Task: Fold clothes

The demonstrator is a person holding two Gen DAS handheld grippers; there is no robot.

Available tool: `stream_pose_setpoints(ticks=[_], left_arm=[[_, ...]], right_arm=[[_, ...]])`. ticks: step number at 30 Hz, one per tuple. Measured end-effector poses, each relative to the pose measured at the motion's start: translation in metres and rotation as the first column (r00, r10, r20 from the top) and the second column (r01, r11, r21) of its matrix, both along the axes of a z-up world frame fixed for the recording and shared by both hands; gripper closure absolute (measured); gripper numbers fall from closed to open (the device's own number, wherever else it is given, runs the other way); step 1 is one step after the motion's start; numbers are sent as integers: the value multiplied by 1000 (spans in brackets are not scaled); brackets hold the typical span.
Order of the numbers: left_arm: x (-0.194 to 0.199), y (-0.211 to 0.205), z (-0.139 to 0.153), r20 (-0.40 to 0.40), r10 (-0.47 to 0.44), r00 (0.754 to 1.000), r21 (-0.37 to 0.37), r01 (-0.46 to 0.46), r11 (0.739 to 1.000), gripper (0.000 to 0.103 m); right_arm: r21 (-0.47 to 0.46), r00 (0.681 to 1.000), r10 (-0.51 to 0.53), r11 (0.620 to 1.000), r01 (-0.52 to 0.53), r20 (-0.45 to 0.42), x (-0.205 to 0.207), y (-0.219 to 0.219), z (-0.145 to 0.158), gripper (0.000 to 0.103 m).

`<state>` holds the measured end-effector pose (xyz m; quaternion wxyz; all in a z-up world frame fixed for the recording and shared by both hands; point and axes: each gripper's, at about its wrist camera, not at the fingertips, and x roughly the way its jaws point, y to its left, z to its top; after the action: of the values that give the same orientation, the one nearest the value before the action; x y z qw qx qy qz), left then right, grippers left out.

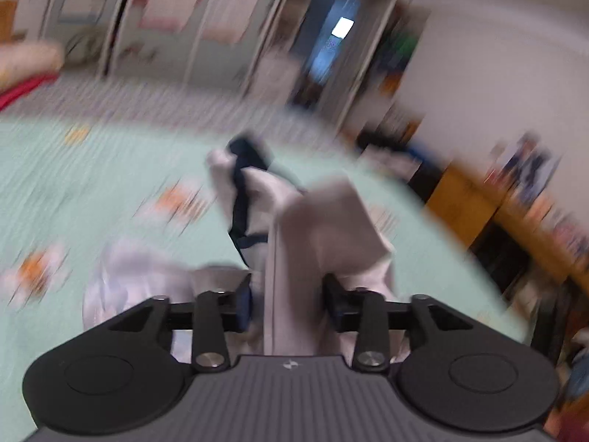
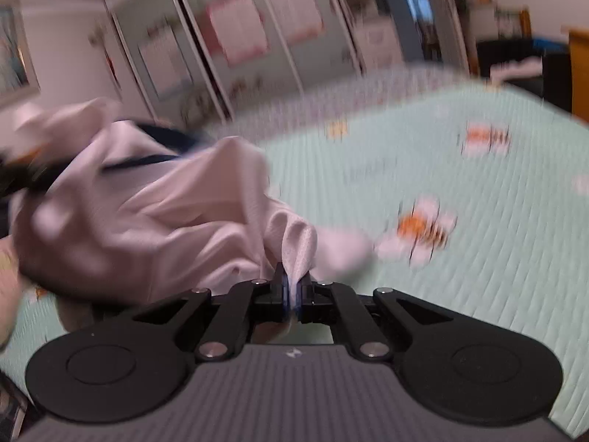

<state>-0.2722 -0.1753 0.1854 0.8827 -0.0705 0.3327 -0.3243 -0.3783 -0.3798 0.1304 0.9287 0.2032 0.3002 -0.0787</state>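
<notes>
R gripper (image 2: 292,291): my jaws are pressed together, pinching a fold of the shirt (image 2: 154,213). The cloth is pale pink-white with a fine mesh weave, sharp only right at the pads; everything further out is motion-smeared. From the pinch the shirt bunches up and left in soft ridges, lifted off the bed (image 2: 497,250). A dark navy trim runs across its upper part, prob. a collar or strap, can't tell which. The shirt's left edge is cut by the frame, and something dark sits there, too blurred to name.

L gripper (image 1: 287,294): jaws stand spread, with a flat vertical band of the same shirt (image 1: 331,217) rising between them. I can't see the pads pressing on it; there is a gap on both sides. More cloth hangs behind and to the left, crumpled, w/ the navy trim looping down the middle.

The bed wears a mint-green quilted cover w/ ribbed stitching and orange-white printed patches. Behind it are wardrobe doors (image 2: 257,37), pale panels w/ pink rectangles, details lost to blur. In the left view a wooden shelf (image 1: 515,213) runs along the right; its contents are unreadable.
</notes>
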Motion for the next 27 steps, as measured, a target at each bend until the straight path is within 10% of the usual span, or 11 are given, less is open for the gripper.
stream_pose_setpoints(ticks=[7, 14, 20, 27], left_arm=[[-4, 72, -97, -257, 171, 951, 27, -170, 985, 58], [7, 113, -98, -265, 270, 926, -67, -297, 952, 53], [29, 101, -91, -262, 276, 925, -104, -312, 945, 48], [68, 51, -98, -245, 250, 937, 11, -256, 967, 46]], right_arm=[[-11, 957, -104, 994, 105, -270, 9, -17, -75, 84], [-68, 977, -175, 984, 168, -118, -25, -10, -29, 73], [-122, 1000, 17, 992, -19, -19, -6, 28, 2, 63], [-141, 995, 91, 985, -96, -43, 28, 40, -8, 59]])
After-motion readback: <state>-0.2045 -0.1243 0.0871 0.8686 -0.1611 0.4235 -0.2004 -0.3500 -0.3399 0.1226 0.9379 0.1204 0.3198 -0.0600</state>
